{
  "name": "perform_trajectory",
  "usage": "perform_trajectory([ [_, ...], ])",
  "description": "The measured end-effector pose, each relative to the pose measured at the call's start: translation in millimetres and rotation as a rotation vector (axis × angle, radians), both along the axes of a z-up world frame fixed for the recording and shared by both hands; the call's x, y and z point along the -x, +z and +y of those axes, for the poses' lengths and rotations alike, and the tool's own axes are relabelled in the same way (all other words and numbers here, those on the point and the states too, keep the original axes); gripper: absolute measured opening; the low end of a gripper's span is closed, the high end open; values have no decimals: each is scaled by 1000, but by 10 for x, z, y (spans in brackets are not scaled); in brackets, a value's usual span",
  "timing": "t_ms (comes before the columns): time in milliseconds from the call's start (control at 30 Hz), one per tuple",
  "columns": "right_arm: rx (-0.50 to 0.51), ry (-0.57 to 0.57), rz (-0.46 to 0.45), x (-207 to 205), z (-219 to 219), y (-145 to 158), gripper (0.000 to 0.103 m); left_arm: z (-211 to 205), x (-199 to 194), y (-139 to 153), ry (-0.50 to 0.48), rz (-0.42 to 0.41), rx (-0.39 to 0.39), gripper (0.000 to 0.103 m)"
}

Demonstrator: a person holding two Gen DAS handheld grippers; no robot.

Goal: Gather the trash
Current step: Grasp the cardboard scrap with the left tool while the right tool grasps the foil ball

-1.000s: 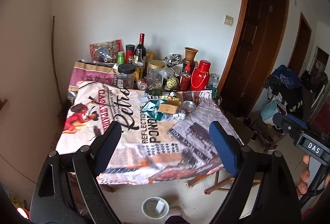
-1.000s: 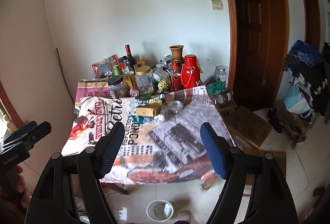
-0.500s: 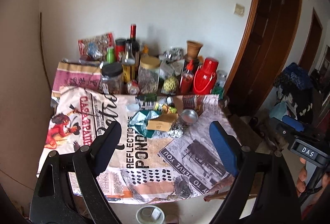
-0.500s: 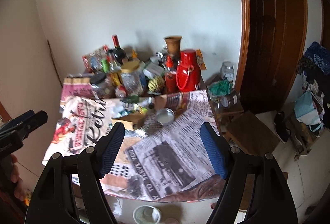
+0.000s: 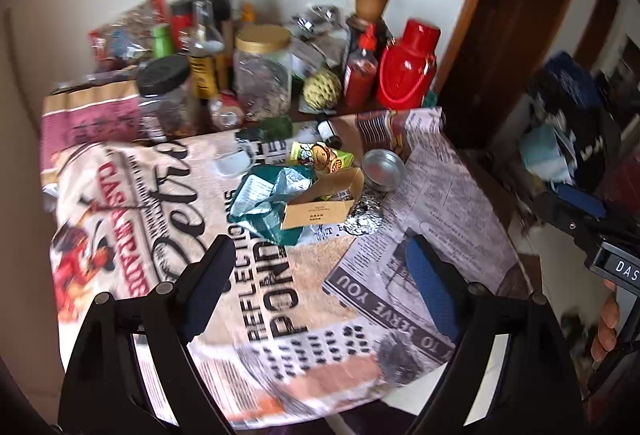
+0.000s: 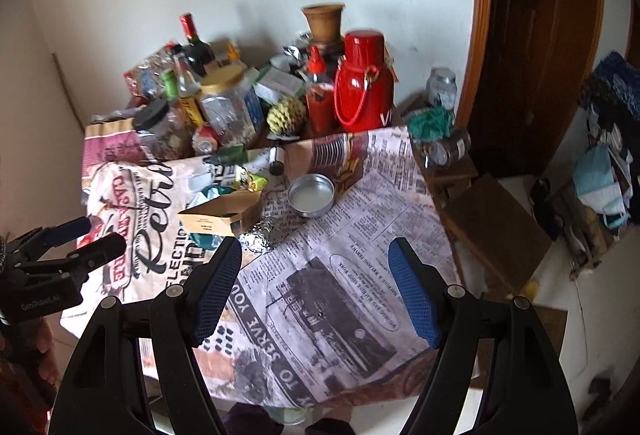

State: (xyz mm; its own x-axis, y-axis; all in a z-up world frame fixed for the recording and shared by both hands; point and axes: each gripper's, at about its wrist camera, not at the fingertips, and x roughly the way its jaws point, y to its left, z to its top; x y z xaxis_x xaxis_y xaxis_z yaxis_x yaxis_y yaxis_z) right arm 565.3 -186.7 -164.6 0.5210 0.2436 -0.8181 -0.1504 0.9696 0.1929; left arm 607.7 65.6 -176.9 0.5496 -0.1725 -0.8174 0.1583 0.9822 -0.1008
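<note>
Both grippers are held above the near edge of a table covered by a printed cloth [image 5: 256,275], and neither touches anything. The left gripper [image 5: 316,275] is seen with its jaws spread wide and nothing between them; the right gripper [image 6: 316,283] is likewise seen parted and empty.

The trash is gathered in a small heap near the middle of the cloth, ahead of both grippers and apart from them. In the left wrist view the heap is shown most fully: a torn teal wrapper [image 5: 268,203], an open cardboard box [image 5: 320,203] lying on it, a yellow-green snack packet [image 5: 320,159] just behind, and a crumpled ball of foil [image 5: 366,217] at the box's right. A round metal tin [image 5: 383,169] is set just beside them.

In the right wrist view the teal wrapper is largely hidden by the box [image 6: 224,215], while the inside of the tin [image 6: 311,195] is seen plainly. Only there are a wooden stool [image 6: 492,219] to the right of the table and a glass jar [image 6: 442,87] by the door frame shown. The red flask [image 6: 364,83] and the crowd of bottles and jars at the back of the table are shown in both views.
</note>
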Motion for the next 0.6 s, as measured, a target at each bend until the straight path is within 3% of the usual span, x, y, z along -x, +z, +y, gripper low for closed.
perform_trajectory([
  [267, -14, -101, 125, -325, 229, -426, 73, 44, -598, -558, -168, 102, -14, 86],
  [433, -15, -140, 187, -418, 294, -683, 73, 13, -816, -932, -241, 174, 17, 62],
  [500, -10, -150, 211, -444, 308, -779, 73, -4, -860, -1026, -264, 194, 19, 48],
  [600, -20, -154, 240, -468, 334, -881, 73, -15, -874, -1102, -301, 202, 28, 34],
])
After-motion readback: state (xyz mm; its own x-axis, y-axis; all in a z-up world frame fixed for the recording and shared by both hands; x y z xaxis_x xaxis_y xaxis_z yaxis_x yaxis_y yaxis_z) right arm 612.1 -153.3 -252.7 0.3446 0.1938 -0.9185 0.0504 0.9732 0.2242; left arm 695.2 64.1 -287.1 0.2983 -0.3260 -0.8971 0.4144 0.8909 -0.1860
